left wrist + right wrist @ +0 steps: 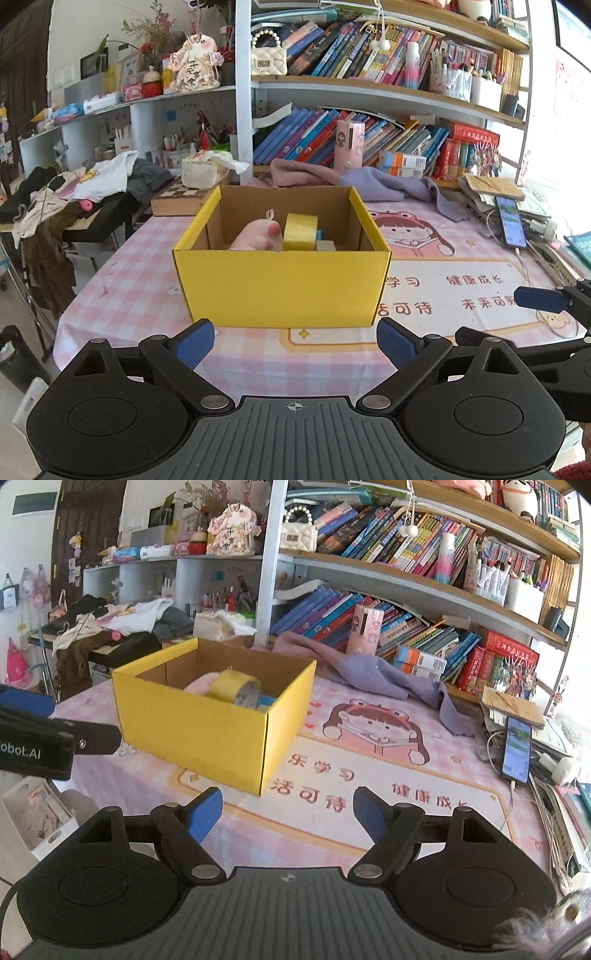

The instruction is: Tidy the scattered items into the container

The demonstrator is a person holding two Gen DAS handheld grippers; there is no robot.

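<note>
Yellow box (280, 284) holds tape roll (300, 232), plush (255, 236) | both hand-held grippers, left (295, 341) and right (287, 814), apart, empty | judge: scan surface (369, 812) for strays before finishing

Yellow box (280, 284) upright, holding tape roll (300, 232), pink toy (255, 236).

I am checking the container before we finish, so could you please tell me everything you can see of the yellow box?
The yellow box is an open-topped corrugated cardboard carton, yellow outside and plain brown inside, with short flaps folded in at the corners. It stands upright and flat on the pink checked table mat, undamaged as far as can be seen. Inside lie a roll of yellow tape on edge, a pink plush toy and something blue, mostly hidden. Neither tool touches the box.
</note>
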